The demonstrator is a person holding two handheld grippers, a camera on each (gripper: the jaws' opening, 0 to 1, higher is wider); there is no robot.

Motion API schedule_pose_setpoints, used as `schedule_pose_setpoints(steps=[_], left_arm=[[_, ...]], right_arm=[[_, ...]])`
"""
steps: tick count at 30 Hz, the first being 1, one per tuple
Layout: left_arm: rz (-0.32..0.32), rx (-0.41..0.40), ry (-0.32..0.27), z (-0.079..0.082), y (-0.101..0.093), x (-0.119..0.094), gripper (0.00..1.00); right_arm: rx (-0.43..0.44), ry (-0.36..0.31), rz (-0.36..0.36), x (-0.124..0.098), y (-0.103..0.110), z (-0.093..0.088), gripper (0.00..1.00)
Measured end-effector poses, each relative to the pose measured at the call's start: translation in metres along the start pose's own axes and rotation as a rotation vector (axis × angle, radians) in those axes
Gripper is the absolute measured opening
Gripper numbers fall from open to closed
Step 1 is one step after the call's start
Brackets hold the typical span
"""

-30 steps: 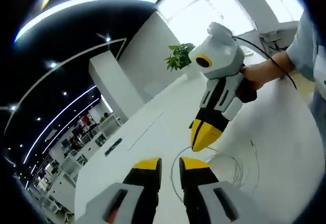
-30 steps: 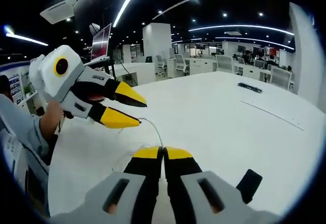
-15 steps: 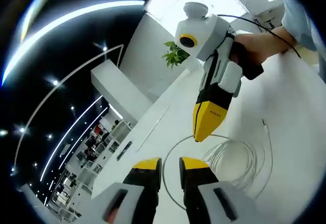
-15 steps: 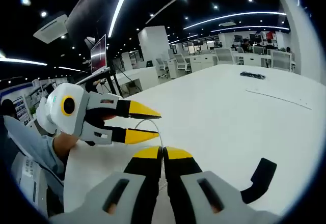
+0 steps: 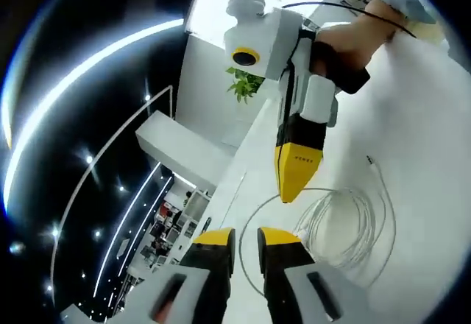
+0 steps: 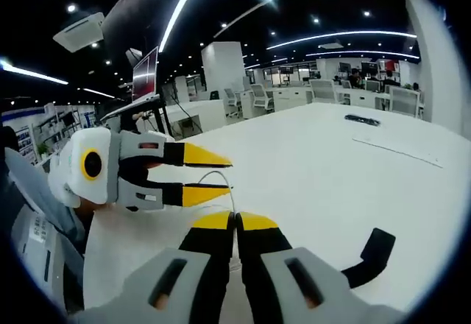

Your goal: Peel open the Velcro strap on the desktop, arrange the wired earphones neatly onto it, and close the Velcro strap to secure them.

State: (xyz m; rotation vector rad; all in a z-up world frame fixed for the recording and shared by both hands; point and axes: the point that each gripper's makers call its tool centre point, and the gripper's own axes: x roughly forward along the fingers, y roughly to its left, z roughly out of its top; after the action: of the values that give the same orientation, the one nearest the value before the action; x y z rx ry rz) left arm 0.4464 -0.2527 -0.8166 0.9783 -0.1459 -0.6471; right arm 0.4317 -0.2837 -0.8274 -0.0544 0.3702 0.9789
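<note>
In the left gripper view, the left claw (image 5: 246,238) stands with its yellow-tipped jaws parted by a narrow gap, holding nothing. A loop of thin white cable runs through the space just ahead of the tips. The right claw (image 5: 296,173) comes in from above, jaws pressed together, its point coming down at the cable loop; whether it pinches the wire I cannot tell. The wired earphones (image 5: 344,221) lie as a loose white coil on the white bench (image 5: 427,132), just beside the right claw's tip, with one end trailing off toward a small plug.

In the right gripper view, the right claw (image 6: 235,222) has its jaws closed together. The left claw (image 6: 206,175) sits just beyond, jaws apart. The black Velcro strap (image 6: 370,255) lies bent on the bench to the right of the right claw.
</note>
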Motion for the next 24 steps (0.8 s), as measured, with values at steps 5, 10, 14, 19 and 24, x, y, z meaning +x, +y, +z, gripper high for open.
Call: schedule_pose_setpoints(steps=[5,10,14,19,24], left_arm=[[-0.011,0.024,0.0,0.002,-0.003,-0.002,0.14],[-0.027,0.044,-0.007,0.004,-0.009,-0.003,0.14],[-0.041,0.05,-0.004,0.004,-0.014,-0.002,0.14],[-0.018,0.092,-0.006,0.006,-0.011,-0.002,0.08],[-0.027,0.068,-0.015,0.007,-0.011,-0.003,0.07]], right_arm=[[0.027,-0.005,0.015,-0.002,0.004,0.0,0.04],[0.013,-0.002,0.015,-0.003,0.004,-0.001,0.04],[0.009,0.006,0.022,-0.002,0.005,-0.003,0.04],[0.015,0.0,0.035,-0.003,0.007,-0.002,0.04],[0.021,-0.006,0.039,-0.003,0.007,-0.002,0.04]])
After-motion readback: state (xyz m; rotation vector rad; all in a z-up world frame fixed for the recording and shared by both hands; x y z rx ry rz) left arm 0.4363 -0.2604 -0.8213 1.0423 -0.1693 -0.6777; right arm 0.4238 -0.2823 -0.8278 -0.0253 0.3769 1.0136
